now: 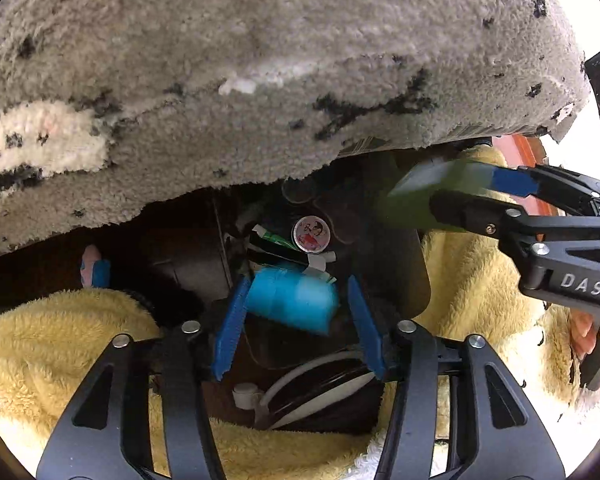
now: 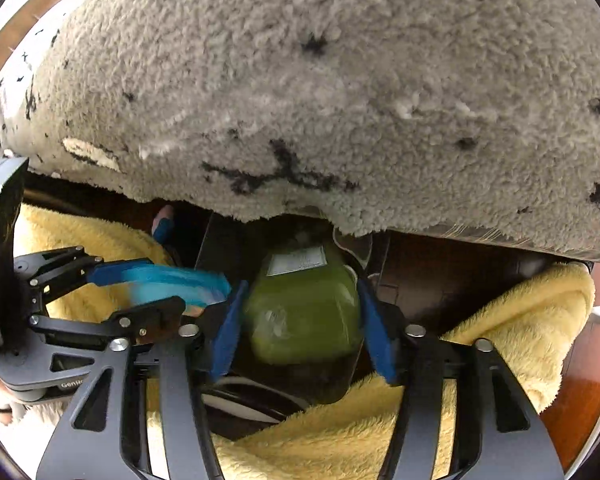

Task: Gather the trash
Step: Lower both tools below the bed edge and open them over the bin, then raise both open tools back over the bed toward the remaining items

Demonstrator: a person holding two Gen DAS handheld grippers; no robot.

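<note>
Carrying trash in both claws, I judge the drop-off is next, into the dark bin (image 1: 396,240) at frame centre. My left gripper (image 1: 296,300) clamps a crumpled blue wrapper (image 1: 292,300), low in the centre. My right gripper (image 2: 300,312) squeezes a soft green pouch (image 2: 304,312) with a pale label. Next, each claw must reach over the opening and release, clear of the grey rug (image 1: 260,60) overhead.

Rug (image 1: 260,60): grey pile, black specks, one cream patch. Blanket (image 1: 52,344): pale yellow fleece. Left tool (image 1: 296,320): black frame, blue pads, bright blue wrapper (image 1: 296,300) between. Right tool (image 2: 300,320): same colours, olive-green pouch (image 2: 304,312) with white label.
</note>
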